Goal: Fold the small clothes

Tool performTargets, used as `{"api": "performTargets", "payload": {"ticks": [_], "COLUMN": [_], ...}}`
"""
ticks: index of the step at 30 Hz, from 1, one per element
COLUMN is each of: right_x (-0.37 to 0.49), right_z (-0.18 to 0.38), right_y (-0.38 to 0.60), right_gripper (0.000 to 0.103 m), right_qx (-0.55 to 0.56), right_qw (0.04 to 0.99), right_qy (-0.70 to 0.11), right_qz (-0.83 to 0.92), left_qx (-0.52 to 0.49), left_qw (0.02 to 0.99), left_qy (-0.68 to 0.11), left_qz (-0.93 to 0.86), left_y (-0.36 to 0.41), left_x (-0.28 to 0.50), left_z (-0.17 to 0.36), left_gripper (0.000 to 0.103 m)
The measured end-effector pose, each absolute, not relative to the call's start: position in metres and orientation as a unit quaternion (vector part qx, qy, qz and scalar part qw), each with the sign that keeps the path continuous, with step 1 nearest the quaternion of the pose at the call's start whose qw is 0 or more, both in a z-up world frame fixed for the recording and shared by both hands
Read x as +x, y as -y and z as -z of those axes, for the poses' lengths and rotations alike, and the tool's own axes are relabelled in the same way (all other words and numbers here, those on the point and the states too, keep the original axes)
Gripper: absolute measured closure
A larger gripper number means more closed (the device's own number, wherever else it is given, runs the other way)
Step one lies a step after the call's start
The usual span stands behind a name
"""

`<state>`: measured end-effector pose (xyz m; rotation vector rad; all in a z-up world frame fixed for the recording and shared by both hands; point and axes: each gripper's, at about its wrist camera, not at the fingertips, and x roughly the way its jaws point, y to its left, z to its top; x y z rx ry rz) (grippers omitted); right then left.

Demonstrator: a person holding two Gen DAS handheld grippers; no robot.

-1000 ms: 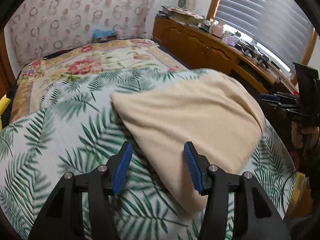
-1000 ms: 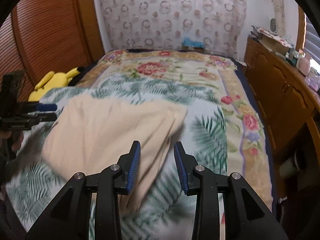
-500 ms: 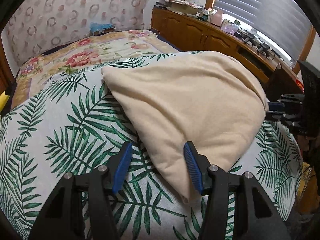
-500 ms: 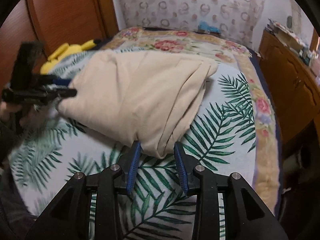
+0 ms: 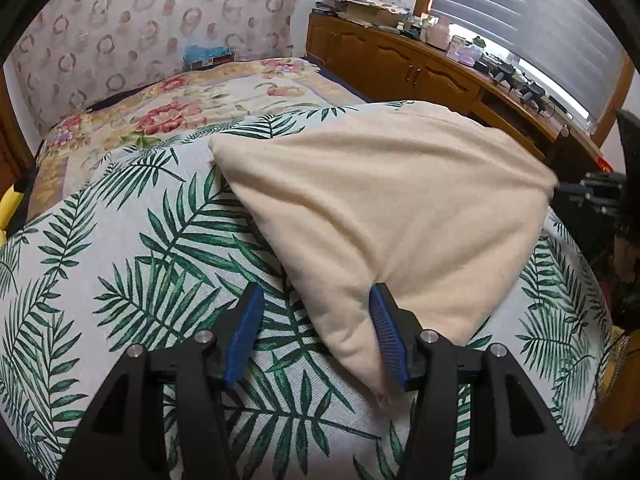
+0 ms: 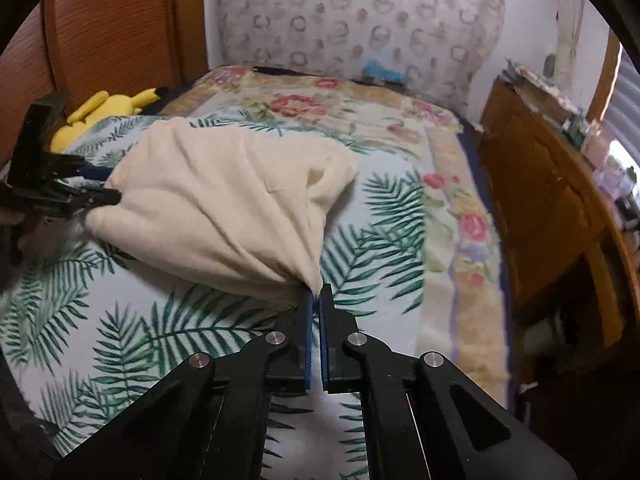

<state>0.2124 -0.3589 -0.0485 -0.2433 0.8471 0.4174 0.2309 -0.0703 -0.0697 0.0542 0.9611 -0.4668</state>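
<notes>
A cream fleece garment [image 5: 392, 208] lies on the palm-leaf bedspread [image 5: 132, 280], bunched toward two corners. My left gripper [image 5: 316, 320] is open, and a near corner of the garment lies between its blue fingers [image 5: 386, 332]. In the right wrist view my right gripper [image 6: 318, 300] is shut on another corner of the cream garment [image 6: 224, 208], pulling it taut. The left gripper shows at that view's left edge [image 6: 80, 196] beside the cloth. The right gripper shows at the right edge of the left wrist view [image 5: 592, 196].
A yellow plush toy [image 6: 104, 112] lies at the bed's left side by a wooden wardrobe [image 6: 100, 32]. A wooden dresser [image 5: 420, 76] with clutter runs along the right under window blinds. A floral quilt [image 5: 192, 100] covers the bed's far half.
My right gripper has closed on a corner of the cream garment. My left gripper has moved in so that a garment corner sits between its open fingers.
</notes>
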Motion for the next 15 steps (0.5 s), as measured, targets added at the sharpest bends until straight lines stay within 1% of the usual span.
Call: {"api": "performTargets", "payload": {"ticks": [2,3,4,5,6,7,9,12,15], "right_x": [0.214,0.215,0.217,0.219,0.222,0.225,0.236,0.263,0.287], "right_z": [0.050,0.048,0.046,0.041,0.038,0.035,0.030,0.035,0.048], "right_y": [0.357,0.358,0.358,0.358,0.357,0.355,0.349,0.337,0.330], "right_gripper": [0.100,0.092,0.088,0.086,0.077,0.064,0.051,0.043,0.043], "right_qx": [-0.113,-0.108,-0.100,-0.090,-0.089,-0.088,-0.078,-0.055,-0.036], "right_qw": [0.881,0.884,0.885,0.888,0.890,0.893,0.899,0.898,0.893], "right_qy": [-0.413,-0.409,-0.406,-0.400,-0.395,-0.389,-0.378,-0.383,-0.399], "right_qz": [-0.202,-0.199,-0.204,-0.210,-0.209,-0.207,-0.206,-0.209,-0.203], "left_qx": [0.022,0.024,0.025,0.025,0.025,0.024,0.024,0.026,0.025], "left_qw": [0.860,0.861,0.863,0.865,0.866,0.867,0.868,0.869,0.869], "left_qy": [-0.459,-0.457,-0.455,-0.453,-0.451,-0.450,-0.448,-0.447,-0.448], "left_qz": [0.221,0.220,0.218,0.216,0.215,0.214,0.213,0.211,0.207], "left_y": [0.068,0.068,0.068,0.068,0.068,0.068,0.070,0.071,0.071], "left_x": [0.233,0.234,0.235,0.236,0.238,0.241,0.247,0.256,0.265], "left_z": [0.068,0.067,0.065,0.064,0.063,0.062,0.061,0.062,0.062], "left_gripper": [0.049,0.049,0.049,0.049,0.049,0.049,0.049,0.049,0.049]}}
